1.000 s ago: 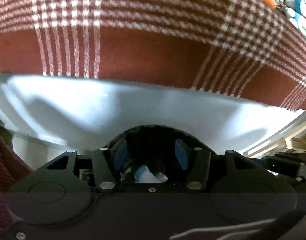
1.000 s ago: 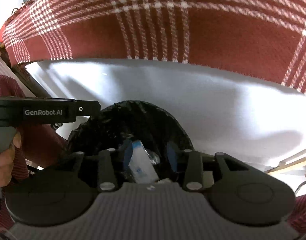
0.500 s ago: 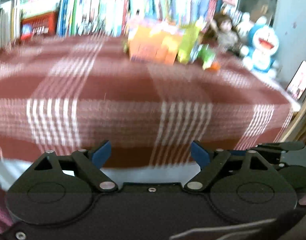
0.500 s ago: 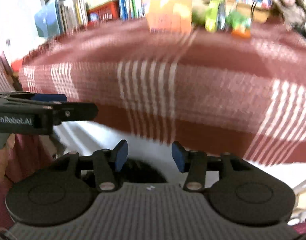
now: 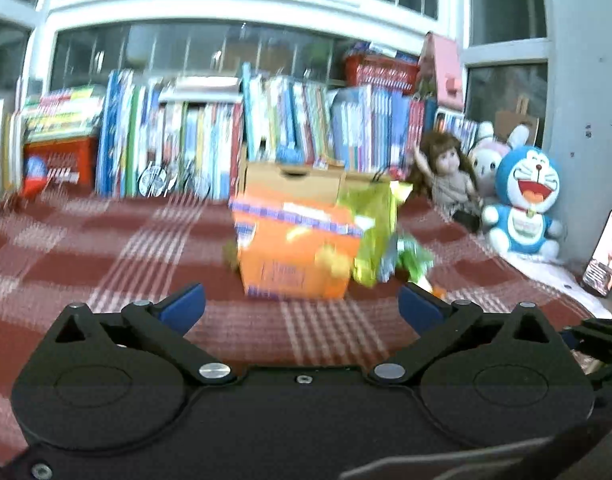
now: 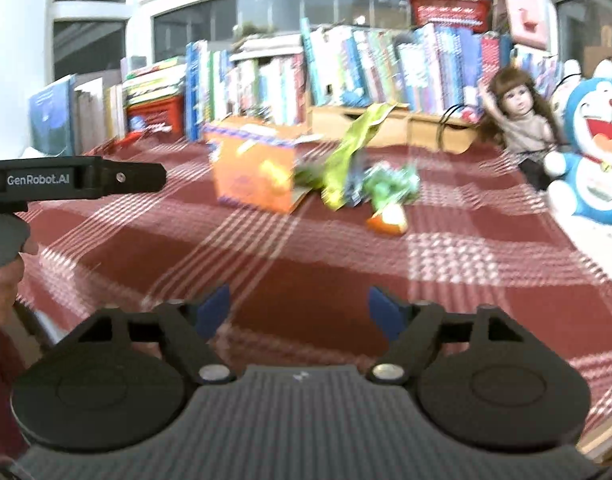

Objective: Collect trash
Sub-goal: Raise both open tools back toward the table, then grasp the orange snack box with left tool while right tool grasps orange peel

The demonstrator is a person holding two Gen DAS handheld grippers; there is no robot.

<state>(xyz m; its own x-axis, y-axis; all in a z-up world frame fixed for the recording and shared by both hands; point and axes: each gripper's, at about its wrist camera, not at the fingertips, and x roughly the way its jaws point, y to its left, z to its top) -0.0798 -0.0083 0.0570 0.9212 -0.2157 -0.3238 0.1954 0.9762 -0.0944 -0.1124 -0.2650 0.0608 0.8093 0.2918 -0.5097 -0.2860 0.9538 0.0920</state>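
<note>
Trash cluster sits mid-surface, 12 o'clock from both grippers, well apart. Orange box [image 6: 253,174] at 11 from the right gripper [image 6: 298,307], green wrapper [image 6: 347,152] standing tall at 12, orange scrap [image 6: 387,220] nearest at 1. Left gripper [image 5: 302,304] faces the box squarely. Both level, jaws spread wide, empty. Right looks closer to the scrap.

dark windows [image 5: 234,46] behind a book row [image 5: 210,148]; red plaid tablecloth [image 6: 345,264] in front.
</note>
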